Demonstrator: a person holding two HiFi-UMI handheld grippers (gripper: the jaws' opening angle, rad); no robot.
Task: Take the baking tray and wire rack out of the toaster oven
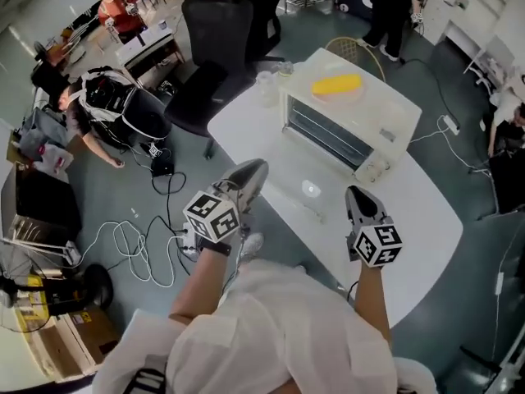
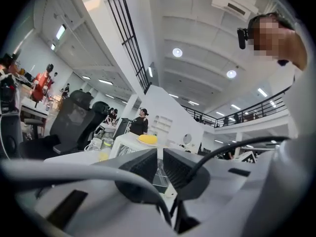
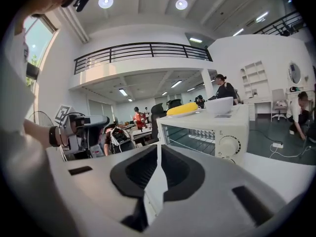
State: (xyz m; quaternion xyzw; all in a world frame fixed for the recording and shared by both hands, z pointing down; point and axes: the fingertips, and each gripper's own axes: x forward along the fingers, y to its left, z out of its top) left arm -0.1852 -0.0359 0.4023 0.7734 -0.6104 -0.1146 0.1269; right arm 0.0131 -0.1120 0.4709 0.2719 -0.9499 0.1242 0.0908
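Left tongs (image 2: 159, 158) and right tongs (image 3: 157, 149): slim empty gaps, indiscernible from overhead.

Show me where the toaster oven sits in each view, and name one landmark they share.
Head view: toaster oven upper centre-right, its front facing the person.
Left gripper view: toaster oven small, just left of centre, partly hidden.
Right gripper view: toaster oven large, right of centre.
Shared landmark: the yellow item on top of the oven, in all three views.
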